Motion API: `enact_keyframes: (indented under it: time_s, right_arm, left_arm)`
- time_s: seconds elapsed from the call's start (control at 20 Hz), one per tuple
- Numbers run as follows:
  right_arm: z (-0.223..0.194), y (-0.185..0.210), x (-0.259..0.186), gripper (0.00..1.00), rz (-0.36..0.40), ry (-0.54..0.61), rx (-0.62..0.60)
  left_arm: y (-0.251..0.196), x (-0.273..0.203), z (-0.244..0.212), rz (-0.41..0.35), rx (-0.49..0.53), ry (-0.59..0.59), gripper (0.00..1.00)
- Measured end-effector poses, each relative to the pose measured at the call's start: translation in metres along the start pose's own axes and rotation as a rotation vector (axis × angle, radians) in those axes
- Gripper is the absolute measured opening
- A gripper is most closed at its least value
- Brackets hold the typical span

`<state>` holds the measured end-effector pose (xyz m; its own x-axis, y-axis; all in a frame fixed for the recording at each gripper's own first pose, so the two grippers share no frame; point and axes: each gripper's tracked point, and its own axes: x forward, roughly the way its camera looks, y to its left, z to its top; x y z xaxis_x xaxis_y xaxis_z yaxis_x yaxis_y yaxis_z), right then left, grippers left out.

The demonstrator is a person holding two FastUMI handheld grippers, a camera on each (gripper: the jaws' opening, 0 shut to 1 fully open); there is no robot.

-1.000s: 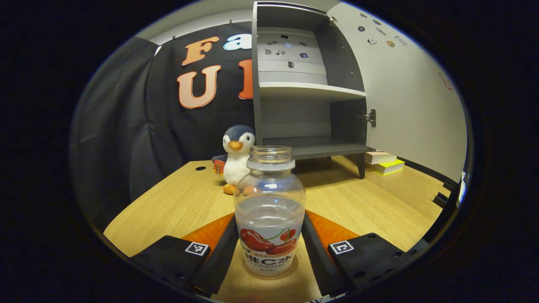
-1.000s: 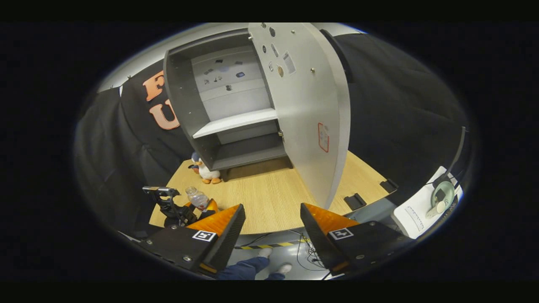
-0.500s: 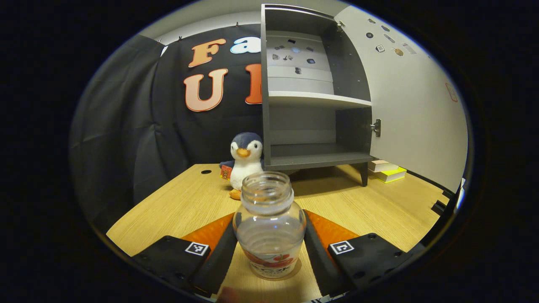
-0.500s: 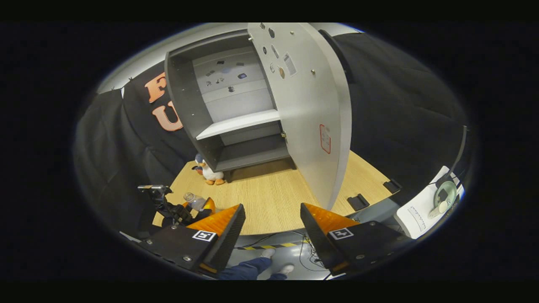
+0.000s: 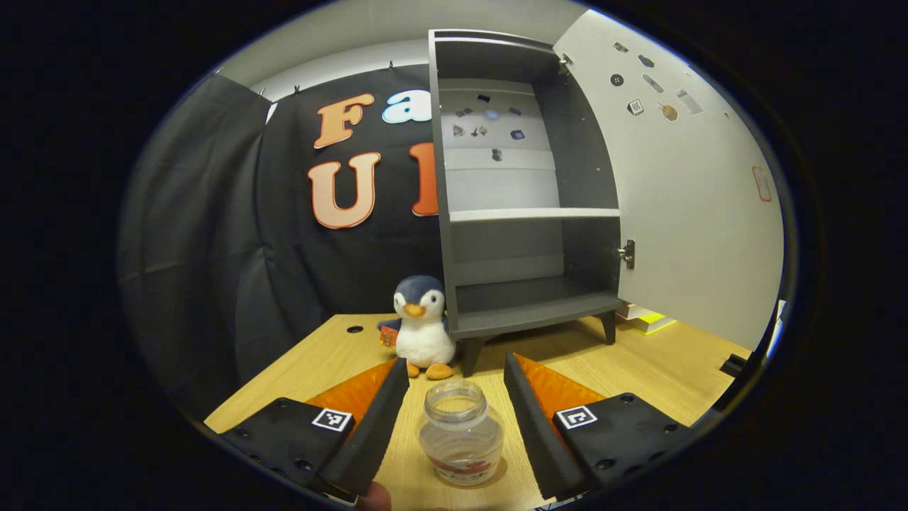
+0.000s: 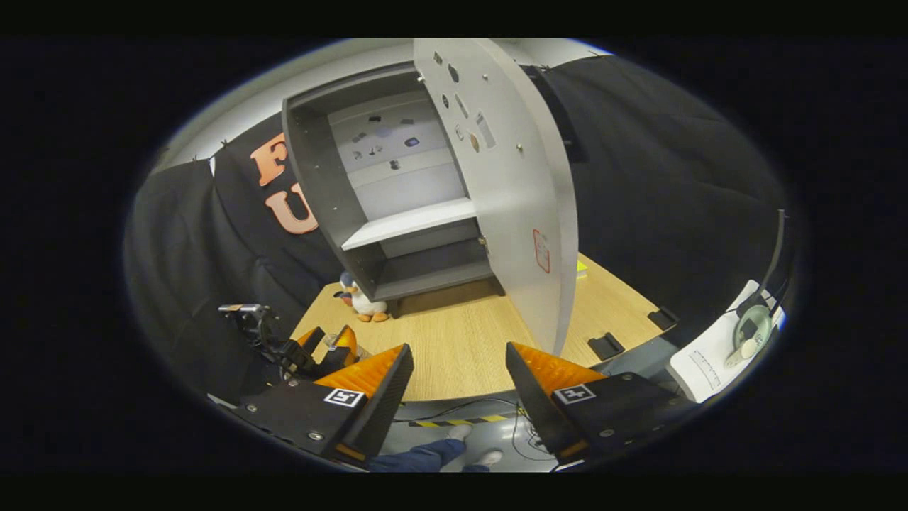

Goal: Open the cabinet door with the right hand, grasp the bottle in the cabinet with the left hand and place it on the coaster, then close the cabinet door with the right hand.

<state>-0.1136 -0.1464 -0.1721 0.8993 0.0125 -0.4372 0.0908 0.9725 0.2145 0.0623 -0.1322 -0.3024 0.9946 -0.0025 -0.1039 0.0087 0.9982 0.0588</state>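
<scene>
In the left gripper view, the left gripper [image 5: 454,397] hangs over the worktop [image 5: 638,369] with its fingers [image 5: 376,426] spread wide. The bottle [image 5: 461,443] stands upright between them, capless, touching neither finger. It sits on a round coaster [image 5: 496,474], of which just a rim shows at the bottle's base. Beyond it a plush penguin [image 5: 423,333] stands just beside the cabinet's [image 5: 525,284] left front leg. The cabinet is open, both shelves bare, and the door [image 5: 695,213] is swung out to the right. A yellow book [image 5: 649,321] lies on the worktop under the door.

The right gripper view looks from farther back and higher, off the worktop's [image 6: 461,348] near edge. The right gripper [image 6: 454,369] has its fingers [image 6: 386,397] apart and holds nothing. It hangs over the floor [image 6: 489,433], where a person's trouser leg [image 6: 418,455] and shoes [image 6: 461,431] show. This view takes in the door's [image 6: 518,213] edge and outer side, the cabinet [image 6: 397,206], the penguin [image 6: 365,301] and, at lower left, the left gripper [image 6: 323,344] seen from the side. Whether the bottle shows there, I cannot tell.
</scene>
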Motion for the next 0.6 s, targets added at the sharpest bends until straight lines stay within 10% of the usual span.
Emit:
enact_keyframes:
  time_s: [0.6]
  right_arm:
    - [0.086,-0.011,-0.06,0.82,0.056,-0.249,0.013]
  left_arm:
    - [-0.017,-0.051,0.144,-0.071,-0.028,-0.118,0.89]
